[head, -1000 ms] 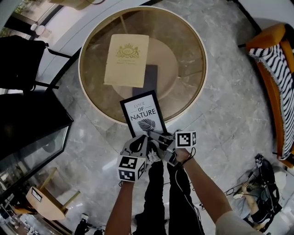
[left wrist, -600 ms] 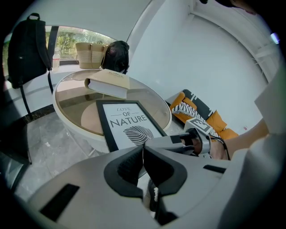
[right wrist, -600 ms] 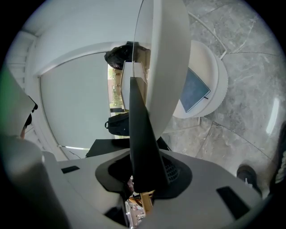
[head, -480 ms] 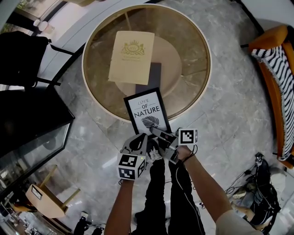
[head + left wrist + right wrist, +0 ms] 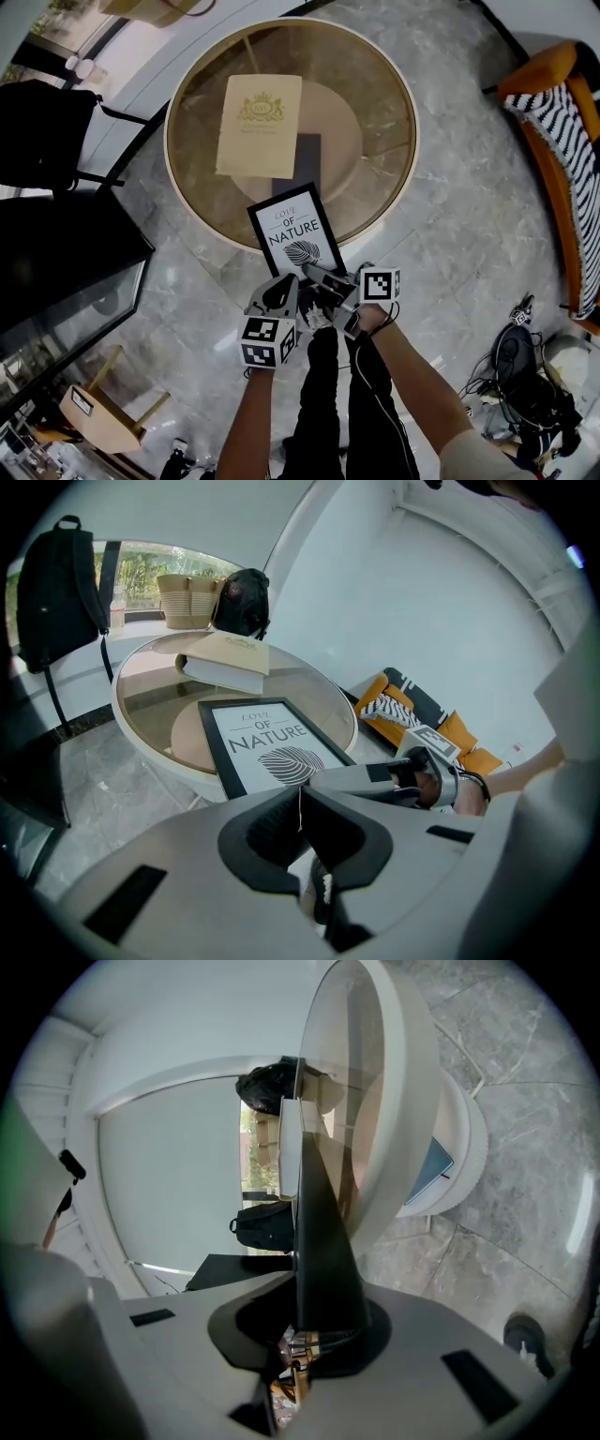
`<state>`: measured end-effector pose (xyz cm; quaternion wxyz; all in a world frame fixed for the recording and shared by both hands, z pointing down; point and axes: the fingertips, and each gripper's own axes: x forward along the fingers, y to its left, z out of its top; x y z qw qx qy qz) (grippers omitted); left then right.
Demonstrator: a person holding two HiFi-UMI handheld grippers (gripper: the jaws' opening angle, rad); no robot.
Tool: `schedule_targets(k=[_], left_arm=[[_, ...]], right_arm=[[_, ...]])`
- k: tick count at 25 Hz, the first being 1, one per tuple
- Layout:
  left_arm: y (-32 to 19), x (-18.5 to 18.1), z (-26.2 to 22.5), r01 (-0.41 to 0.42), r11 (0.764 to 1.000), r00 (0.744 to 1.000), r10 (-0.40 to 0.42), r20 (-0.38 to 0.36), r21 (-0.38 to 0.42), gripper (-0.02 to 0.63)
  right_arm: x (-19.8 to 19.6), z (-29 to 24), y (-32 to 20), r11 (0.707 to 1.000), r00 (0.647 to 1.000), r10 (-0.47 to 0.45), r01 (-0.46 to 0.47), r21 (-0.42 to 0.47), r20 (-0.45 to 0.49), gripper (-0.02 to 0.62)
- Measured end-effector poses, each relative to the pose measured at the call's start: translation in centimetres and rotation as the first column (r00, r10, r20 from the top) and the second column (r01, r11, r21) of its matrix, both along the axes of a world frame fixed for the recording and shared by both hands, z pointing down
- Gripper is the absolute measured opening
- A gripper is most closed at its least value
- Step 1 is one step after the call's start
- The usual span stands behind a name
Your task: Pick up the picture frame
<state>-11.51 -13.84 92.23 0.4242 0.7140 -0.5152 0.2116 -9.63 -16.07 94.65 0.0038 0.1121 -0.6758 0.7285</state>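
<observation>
Picture frame (image 5: pixel 293 236) is pinched at its near edge by the right claw (image 5: pixel 317 275), whose jaws have just been closing on it. Its far end reaches over the near rim of the round glass table (image 5: pixel 384 103), short of a tan book (image 5: pixel 260 125). The left claw (image 5: pixel 300 799), jaws together and empty, sits just beside the right one.

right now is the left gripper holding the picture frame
No, the left gripper is shut on nothing; the picture frame sits ahead of it, clamped by the right gripper.
</observation>
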Motion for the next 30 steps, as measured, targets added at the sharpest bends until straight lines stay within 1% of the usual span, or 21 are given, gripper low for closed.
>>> schedule_targets(k=[2, 4, 8, 10, 12, 21, 26, 30], left_arm=[[-0.2, 0.1, -0.3, -0.002, 1.0, 1.0, 0.002, 0.0, 0.004, 0.021], [-0.3, 0.1, -0.8, -0.006, 1.0, 1.0, 0.006, 0.007, 0.012, 0.021], [-0.6, 0.1, -1.8, -0.034, 0.999, 0.999, 0.033, 0.039, 0.034, 0.021], [-0.8, 0.0, -2.2, -0.03, 0.999, 0.999, 0.028, 0.039, 0.039, 0.021], [-0.9, -0.3, -2.4, -0.024, 0.999, 0.999, 0.022, 0.039, 0.036, 0.021], [-1.8, 0.7, -4.5, -0.031, 0.999, 0.999, 0.029, 0.033, 0.04, 0.021], [-2.7, 1.5, -7.1, -0.035, 0.998, 0.999, 0.033, 0.034, 0.057, 0.021], [-3.1, 2.3, -10.3, -0.033, 0.996, 0.999, 0.03, 0.027, 0.088, 0.021]], right_arm=[[0.1, -0.8, -0.1, 1.0, 1.0, 0.008, -0.008, 0.029, 0.005, 0.059], [0.3, -1.3, -0.2, 0.998, 1.0, 0.009, -0.008, 0.066, -0.018, 0.057], [0.7, -2.1, -0.3, 0.986, 0.994, -0.017, 0.034, 0.163, -0.109, 0.055], [0.9, -2.4, -0.6, 0.975, 0.988, -0.025, 0.058, 0.213, -0.154, 0.054], [1.0, -2.8, -0.9, 0.968, 0.983, -0.021, 0.066, 0.242, -0.181, 0.054], [2.2, -4.8, -1.7, 0.972, 0.982, 0.005, 0.039, 0.232, -0.188, 0.052], [3.1, -7.3, -1.9, 0.974, 0.983, 0.017, 0.025, 0.225, -0.183, 0.053], [4.3, -9.7, -2.1, 0.976, 0.982, 0.048, -0.007, 0.217, -0.184, 0.054]])
